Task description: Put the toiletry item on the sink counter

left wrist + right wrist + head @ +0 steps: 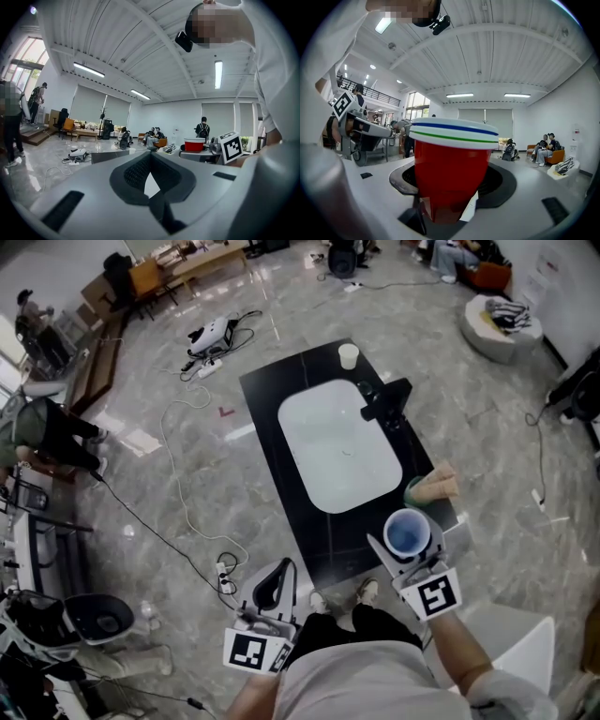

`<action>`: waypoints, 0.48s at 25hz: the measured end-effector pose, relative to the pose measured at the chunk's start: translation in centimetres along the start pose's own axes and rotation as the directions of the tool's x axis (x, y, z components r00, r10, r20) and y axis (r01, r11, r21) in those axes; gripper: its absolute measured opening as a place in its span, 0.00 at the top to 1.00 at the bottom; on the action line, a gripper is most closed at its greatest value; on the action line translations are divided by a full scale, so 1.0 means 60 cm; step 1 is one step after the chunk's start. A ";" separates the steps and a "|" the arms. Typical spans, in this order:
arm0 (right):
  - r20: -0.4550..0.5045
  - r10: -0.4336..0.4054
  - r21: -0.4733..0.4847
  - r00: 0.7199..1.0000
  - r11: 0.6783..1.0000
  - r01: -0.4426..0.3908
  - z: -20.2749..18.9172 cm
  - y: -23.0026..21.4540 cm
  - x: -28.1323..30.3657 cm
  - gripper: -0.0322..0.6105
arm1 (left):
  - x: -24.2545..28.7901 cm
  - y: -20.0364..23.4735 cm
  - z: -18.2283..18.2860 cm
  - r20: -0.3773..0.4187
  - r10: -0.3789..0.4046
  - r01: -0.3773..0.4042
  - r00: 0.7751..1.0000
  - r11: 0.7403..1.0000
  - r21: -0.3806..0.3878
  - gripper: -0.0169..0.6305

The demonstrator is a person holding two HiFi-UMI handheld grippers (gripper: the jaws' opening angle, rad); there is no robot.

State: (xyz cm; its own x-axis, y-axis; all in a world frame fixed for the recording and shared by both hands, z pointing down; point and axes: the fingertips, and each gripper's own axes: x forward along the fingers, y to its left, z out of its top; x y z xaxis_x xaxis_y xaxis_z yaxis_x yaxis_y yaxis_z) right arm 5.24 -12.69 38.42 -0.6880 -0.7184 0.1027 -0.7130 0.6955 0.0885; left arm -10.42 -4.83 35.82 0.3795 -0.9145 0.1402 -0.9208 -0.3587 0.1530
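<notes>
My right gripper is shut on a red cup with a white rim striped blue and green. From above, the cup shows a blue inside and hangs over the near right corner of the black sink counter. The white basin fills the counter's middle. My left gripper hovers at the counter's near edge, left of the cup, its tips together with nothing held. In the left gripper view the red cup shows off to the right.
A black faucet stands at the basin's right side and a white cup at the counter's far end. A beige item on a green round thing sits at the right edge. Cables and a power strip lie on the floor to the left.
</notes>
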 end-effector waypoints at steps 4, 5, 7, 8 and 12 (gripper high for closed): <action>-0.005 -0.006 0.006 1.000 1.000 0.006 -0.022 -0.009 0.010 0.48 | 0.001 -0.001 -0.018 -0.021 0.002 -0.003 1.000 1.000 -0.010 0.97; -0.007 -0.006 0.002 1.000 1.000 0.006 -0.027 -0.011 0.013 0.48 | 0.003 -0.002 -0.021 -0.026 0.000 0.000 1.000 1.000 -0.012 0.97; -0.010 -0.005 -0.004 1.000 1.000 0.005 -0.037 -0.014 0.018 0.48 | 0.007 -0.006 -0.028 -0.034 -0.008 0.008 0.999 1.000 -0.015 0.97; -0.011 -0.005 -0.006 1.000 1.000 0.005 -0.042 -0.015 0.021 0.48 | 0.008 -0.007 -0.032 -0.037 -0.013 0.013 0.999 1.000 -0.018 0.97; -0.018 -0.002 -0.011 1.000 1.000 0.002 -0.064 -0.017 0.032 0.48 | 0.023 -0.006 -0.038 -0.037 -0.024 0.024 0.999 1.000 -0.019 0.97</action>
State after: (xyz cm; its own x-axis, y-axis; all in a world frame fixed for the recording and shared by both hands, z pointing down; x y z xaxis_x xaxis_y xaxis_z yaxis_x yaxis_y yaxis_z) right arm 5.16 -14.74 42.34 -0.6838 -0.7198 0.1199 -0.7131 0.6940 0.0993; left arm -9.34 -5.55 38.19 0.4048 -0.8979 0.1729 -0.9098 -0.3765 0.1746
